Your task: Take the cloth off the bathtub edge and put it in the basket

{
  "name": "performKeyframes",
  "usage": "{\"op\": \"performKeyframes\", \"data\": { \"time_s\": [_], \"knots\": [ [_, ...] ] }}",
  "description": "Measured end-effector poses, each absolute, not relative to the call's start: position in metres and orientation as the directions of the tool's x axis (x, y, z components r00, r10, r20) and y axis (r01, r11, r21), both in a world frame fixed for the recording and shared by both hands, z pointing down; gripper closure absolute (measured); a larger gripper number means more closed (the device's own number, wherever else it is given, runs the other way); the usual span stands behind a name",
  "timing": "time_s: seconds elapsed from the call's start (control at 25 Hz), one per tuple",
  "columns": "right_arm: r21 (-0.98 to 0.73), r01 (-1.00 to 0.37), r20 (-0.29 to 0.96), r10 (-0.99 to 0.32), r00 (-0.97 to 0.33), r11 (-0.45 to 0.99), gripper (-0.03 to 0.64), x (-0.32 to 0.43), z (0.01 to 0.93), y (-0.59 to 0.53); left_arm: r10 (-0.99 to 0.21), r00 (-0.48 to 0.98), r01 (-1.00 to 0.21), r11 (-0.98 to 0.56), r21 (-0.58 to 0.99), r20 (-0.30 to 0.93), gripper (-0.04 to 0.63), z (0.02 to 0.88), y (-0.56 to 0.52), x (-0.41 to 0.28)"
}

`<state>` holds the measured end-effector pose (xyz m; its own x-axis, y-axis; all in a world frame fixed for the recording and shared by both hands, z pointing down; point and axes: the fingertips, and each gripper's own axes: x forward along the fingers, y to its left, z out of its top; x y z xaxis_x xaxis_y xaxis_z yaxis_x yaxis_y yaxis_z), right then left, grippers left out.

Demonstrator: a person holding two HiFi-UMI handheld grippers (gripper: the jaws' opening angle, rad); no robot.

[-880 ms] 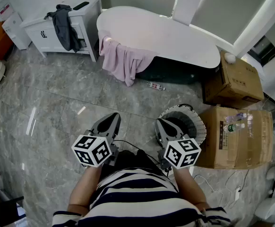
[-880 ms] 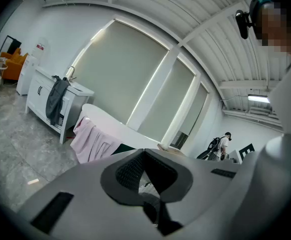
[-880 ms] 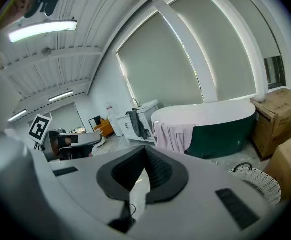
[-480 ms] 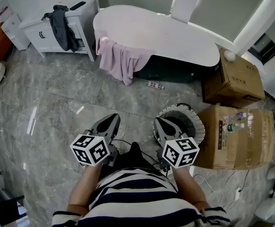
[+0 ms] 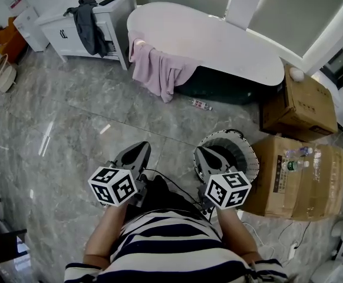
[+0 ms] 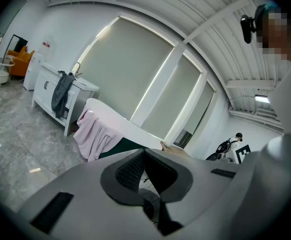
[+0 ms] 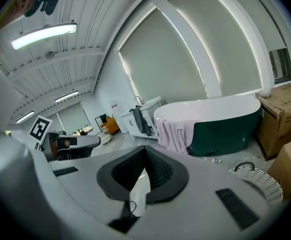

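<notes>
A pink cloth hangs over the left end of the white bathtub, trailing down to the floor. It also shows in the left gripper view as the pink cloth and in the right gripper view as the pink cloth. The white woven basket stands on the floor, partly hidden behind my right gripper. My left gripper and the right one are held side by side close to my body, far from the tub. Both are shut with nothing between the jaws.
A white cabinet with a dark garment draped over it stands left of the tub. Cardboard boxes sit right of the basket. A small bottle lies on the grey tiled floor by the tub.
The view has shifted slightly, so the tub and cabinet sit a little further right in the picture. Both grippers stay where they were, shut.
</notes>
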<state>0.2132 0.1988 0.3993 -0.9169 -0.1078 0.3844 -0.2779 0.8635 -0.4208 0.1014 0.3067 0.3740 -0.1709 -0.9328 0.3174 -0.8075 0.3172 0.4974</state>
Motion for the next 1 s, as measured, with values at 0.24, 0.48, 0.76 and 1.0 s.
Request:
{"op": "performKeyframes", "data": {
  "time_s": [0.24,0.48,0.76,1.0],
  "knots": [
    [-0.425,-0.254,0.396,-0.074,-0.915,0.869,0.591,0.2,0.402,0.207,-0.927,-0.194,-0.793,0.34,0.505,0.319,0.577,0.376,0.317,0.09],
    [-0.419,-0.26,0.415,-0.072,-0.907,0.87,0.591,0.17,0.407,0.209,-0.935,-0.178,-0.785,0.323,0.529,0.306,0.577,0.38,0.314,0.06],
    [-0.389,-0.254,0.422,-0.074,-0.903,0.886,0.591,0.107,0.401,0.198,-0.959,-0.15,-0.766,0.267,0.585,0.241,0.577,0.379,0.302,0.0],
    [-0.39,-0.271,0.427,-0.088,-0.9,0.88,0.591,0.053,0.404,0.191,-0.965,-0.11,-0.769,0.233,0.596,0.236,0.577,0.381,0.29,-0.05]
  ]
}}
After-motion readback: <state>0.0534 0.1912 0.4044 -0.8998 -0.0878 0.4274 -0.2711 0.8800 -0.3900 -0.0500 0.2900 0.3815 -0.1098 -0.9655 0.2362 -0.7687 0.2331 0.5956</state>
